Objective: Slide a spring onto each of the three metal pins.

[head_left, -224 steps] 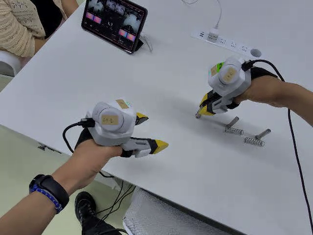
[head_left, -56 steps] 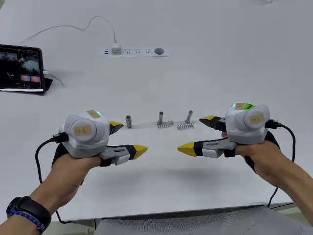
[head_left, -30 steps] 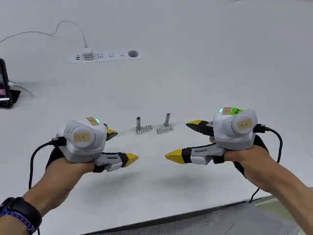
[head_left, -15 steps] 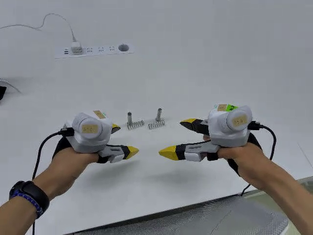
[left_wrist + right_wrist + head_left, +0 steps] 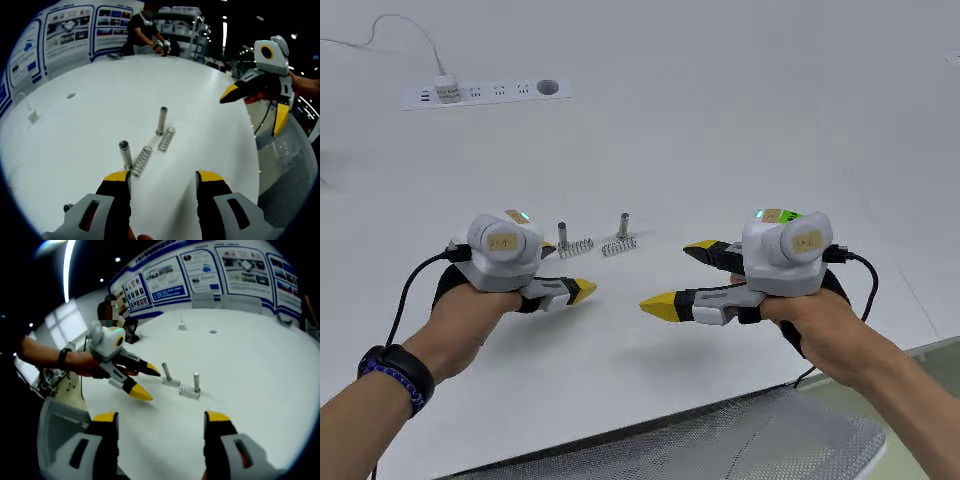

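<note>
Left gripper [image 5: 568, 268], right gripper [image 5: 668, 275] still open, empty

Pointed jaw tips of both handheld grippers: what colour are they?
Yellow, on left gripper and right gripper; head view.

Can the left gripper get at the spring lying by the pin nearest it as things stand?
Probably yes. The left gripper is open, and the spring lies on the table just ahead of its jaws with nothing between. The pin standing right beside it may crowd the grip.
</note>
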`<state>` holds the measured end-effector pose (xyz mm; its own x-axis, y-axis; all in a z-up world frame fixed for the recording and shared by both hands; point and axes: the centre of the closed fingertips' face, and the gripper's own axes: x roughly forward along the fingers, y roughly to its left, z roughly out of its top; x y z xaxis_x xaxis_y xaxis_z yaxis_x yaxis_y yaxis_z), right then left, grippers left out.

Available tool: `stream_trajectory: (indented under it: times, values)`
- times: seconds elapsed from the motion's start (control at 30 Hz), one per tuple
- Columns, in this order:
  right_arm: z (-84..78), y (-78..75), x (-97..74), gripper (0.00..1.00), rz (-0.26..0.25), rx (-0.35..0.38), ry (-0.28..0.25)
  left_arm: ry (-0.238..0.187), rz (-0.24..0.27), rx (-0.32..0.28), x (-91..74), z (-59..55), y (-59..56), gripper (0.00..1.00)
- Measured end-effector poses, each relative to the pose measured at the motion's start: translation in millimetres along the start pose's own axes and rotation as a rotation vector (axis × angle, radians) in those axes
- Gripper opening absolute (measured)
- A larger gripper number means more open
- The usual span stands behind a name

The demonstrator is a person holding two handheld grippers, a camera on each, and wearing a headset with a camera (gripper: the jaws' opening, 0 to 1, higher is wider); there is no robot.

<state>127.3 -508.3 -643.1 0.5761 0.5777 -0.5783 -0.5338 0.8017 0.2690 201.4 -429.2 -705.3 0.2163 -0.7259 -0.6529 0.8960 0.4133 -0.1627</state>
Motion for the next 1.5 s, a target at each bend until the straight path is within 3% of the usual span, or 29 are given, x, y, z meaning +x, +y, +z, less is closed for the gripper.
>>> stream_trajectory:
  times: [0.53,0.77,0.93,1.03,1.13,1.33,1.37,1.4,1.5]
  values:
    - [-0.9,-6.8,-2.4,0.7,-0.008,0.017,0.003,-0.003,-0.007,-0.051,11.0,-1.4,3.0,0.51]
    - [-1.4,-4.9,-0.1,0.7,-0.002,0.024,0.001,0.008,-0.04,-0.003,9.6,-6.5,-14.7,0.44]
    - [-2.4,-4.1,1.8,0.69,0.001,0.023,0.004,0.023,-0.006,-0.008,16.1,-9.3,-9.7,0.43]
    - [-1.0,-3.9,1.8,0.69,0.002,0.024,0.002,0.021,0.032,0.001,19.5,-7.5,-3.8,0.35]
    - [0.5,-4.5,0.1,0.69,0.001,0.022,0.0,0.013,0.031,0.005,22.3,-4.2,-6.0,0.31]
    - [0.1,-6.2,-1.7,0.68,-0.003,0.025,-0.002,0.039,0.06,0.062,28.4,-8.8,-5.2,0.18]
    - [0.0,-5.8,-1.9,0.67,-0.003,0.026,-0.003,0.026,0.083,0.094,27.6,-5.7,-2.1,0.16]
    - [0.0,-5.3,-2.0,0.67,-0.002,0.026,-0.004,0.046,0.083,0.081,25.9,-9.6,-3.7,0.13]
    - [-0.7,-3.8,-2.1,0.67,0.0,0.026,-0.004,0.048,0.085,0.093,25.3,-6.9,-0.1,0.11]
